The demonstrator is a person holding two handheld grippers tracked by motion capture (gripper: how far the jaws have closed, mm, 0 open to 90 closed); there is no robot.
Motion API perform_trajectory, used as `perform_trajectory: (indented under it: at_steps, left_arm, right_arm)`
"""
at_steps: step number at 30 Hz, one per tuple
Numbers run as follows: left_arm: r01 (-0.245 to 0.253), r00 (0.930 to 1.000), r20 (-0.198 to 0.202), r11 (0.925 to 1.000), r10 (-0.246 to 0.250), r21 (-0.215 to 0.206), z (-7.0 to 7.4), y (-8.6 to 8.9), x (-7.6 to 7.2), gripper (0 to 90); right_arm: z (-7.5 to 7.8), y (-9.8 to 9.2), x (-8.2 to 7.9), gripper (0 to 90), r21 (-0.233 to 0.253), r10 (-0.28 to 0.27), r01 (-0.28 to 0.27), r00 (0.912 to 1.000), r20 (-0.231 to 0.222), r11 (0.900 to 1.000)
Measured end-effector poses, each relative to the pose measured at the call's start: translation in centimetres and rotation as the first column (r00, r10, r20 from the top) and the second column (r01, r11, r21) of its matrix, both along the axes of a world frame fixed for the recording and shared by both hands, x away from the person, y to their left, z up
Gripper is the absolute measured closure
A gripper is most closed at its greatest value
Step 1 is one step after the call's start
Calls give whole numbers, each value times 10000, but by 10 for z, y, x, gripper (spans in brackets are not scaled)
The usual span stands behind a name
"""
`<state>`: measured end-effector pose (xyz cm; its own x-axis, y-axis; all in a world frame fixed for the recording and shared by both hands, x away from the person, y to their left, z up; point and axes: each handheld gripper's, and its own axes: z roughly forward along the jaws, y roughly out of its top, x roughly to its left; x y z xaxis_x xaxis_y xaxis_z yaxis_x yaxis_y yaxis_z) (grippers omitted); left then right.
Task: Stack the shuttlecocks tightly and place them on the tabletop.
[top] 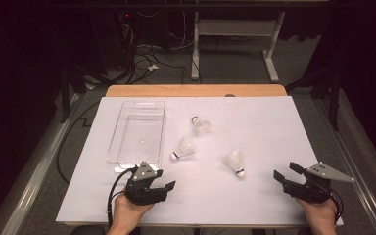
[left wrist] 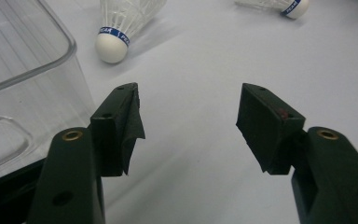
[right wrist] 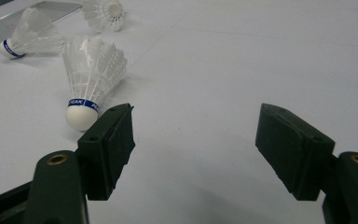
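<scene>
The left gripper (top: pixel 165 182), jaws spread and holding nothing, rests on the white desk (top: pixel 254 205) just beside the near end of a clear plastic tray (top: pixel 138 128). The right gripper (top: pixel 285 172), likewise released and empty, sits well apart from the tray. Three shuttlecocks lie on the desk outside the tray: the nearest shuttlecock (top: pixel 183 149) just beside it, a second shuttlecock (top: pixel 236 163) between the tray and the right gripper, a third shuttlecock (top: pixel 201 126) near its far half.
</scene>
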<state>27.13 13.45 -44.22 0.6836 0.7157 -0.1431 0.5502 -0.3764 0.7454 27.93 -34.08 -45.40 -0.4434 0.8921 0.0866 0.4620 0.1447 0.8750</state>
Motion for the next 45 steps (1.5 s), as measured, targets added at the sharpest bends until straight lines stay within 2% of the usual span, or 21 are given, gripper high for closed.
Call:
perform_trajectory:
  at_steps: [9, 15, 25, 40, 45]
  left_arm:
    - [36, 9997, -226, 9999, -33, 129, 3, -11, 7, 384]
    - [-67, 9991, -430, 9999, 64, -75, 7, -15, 13, 382]
    - [-181, 9991, -387, 9998, 183, 50, 16, -20, 21, 387]
    - [-247, 9978, -619, 9997, 250, 56, 23, -27, 33, 387]
    - [-261, 9976, -642, 9995, 272, 185, 24, -29, 36, 388]
  right_arm:
    - [0, 0, 0, 281, -16, 57, -57, 10000, -32, 10000]
    - [-1, 1, 1, 283, -116, 97, -98, 9999, -98, 9999]
    - [-1, 2, 1, 285, -169, 170, -172, 9997, -159, 9997]
    - [-1, 2, 1, 282, -142, 263, -265, 9996, -116, 9995]
    - [-1, 2, 1, 282, -134, 265, -267, 9996, -121, 9996]
